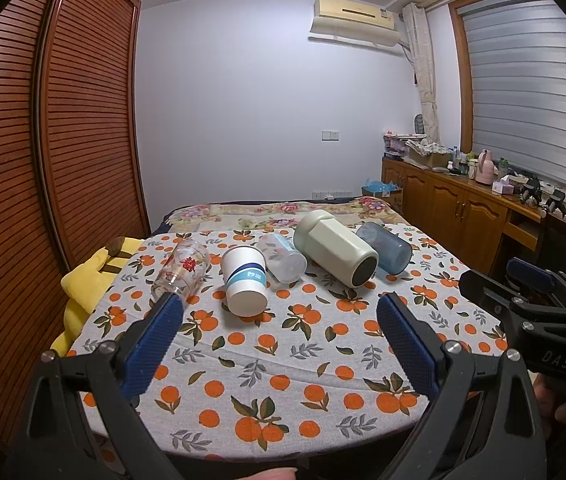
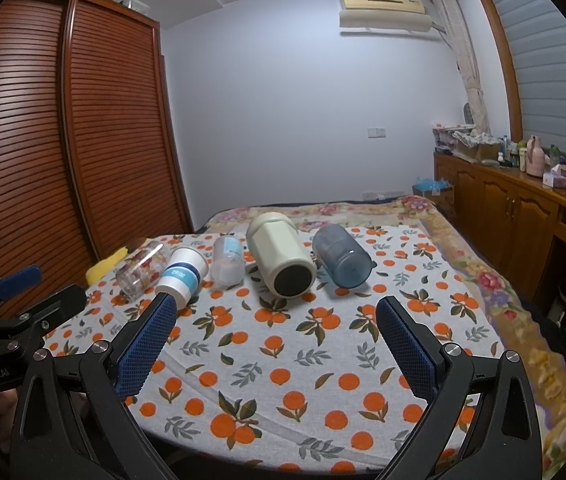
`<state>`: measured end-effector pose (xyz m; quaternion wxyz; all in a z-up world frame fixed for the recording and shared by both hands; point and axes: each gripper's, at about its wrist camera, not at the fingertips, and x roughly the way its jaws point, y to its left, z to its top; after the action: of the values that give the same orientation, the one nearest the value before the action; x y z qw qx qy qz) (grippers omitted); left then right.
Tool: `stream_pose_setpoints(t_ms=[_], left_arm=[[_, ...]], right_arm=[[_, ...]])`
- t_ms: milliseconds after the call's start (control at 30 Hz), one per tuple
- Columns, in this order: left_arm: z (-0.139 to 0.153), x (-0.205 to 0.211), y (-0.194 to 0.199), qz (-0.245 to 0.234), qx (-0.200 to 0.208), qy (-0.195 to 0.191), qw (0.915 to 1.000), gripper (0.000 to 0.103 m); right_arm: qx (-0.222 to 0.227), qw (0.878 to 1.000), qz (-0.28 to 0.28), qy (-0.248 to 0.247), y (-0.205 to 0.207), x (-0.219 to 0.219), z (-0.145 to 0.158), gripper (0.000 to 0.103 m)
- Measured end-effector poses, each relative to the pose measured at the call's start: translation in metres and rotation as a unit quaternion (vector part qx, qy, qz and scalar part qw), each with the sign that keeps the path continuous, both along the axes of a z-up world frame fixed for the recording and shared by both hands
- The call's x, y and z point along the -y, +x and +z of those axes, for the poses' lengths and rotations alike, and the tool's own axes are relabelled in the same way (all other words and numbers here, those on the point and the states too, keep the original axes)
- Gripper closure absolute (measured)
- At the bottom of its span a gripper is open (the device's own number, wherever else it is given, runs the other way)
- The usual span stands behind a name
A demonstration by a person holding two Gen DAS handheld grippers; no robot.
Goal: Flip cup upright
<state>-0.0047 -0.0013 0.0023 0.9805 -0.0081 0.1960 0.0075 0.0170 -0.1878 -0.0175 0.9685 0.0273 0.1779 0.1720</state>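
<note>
Several cups lie on their sides in a row on the orange-print cloth (image 1: 283, 360): a clear glass with red flowers (image 1: 181, 270), a white paper cup with a blue band (image 1: 243, 286), a clear plastic cup (image 1: 283, 258), a large cream mug (image 1: 335, 252) and a blue tumbler (image 1: 385, 246). The right wrist view shows them too: glass (image 2: 141, 266), paper cup (image 2: 181, 274), plastic cup (image 2: 227, 260), cream mug (image 2: 281, 256), blue tumbler (image 2: 341, 256). My left gripper (image 1: 281, 312) is open and empty, short of the paper cup. My right gripper (image 2: 277, 314) is open and empty, short of the cream mug.
A yellow plush toy (image 1: 83, 284) lies at the table's left edge. A flowered bed (image 2: 363, 208) is behind the table. A wooden wardrobe (image 1: 43, 140) stands at left, a cluttered sideboard (image 2: 523, 196) at right. The right gripper (image 1: 531, 304) shows in the left view.
</note>
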Motion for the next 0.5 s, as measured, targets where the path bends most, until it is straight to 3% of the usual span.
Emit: stream_pose_setpoints(t_ms=[500], left_arm=[[0.002, 0.0023, 0.0, -0.001, 0.001, 0.002, 1.0, 0.005]], right_arm=[[0.001, 1.0, -0.002, 0.001, -0.002, -0.0008, 0.0015, 0.002]])
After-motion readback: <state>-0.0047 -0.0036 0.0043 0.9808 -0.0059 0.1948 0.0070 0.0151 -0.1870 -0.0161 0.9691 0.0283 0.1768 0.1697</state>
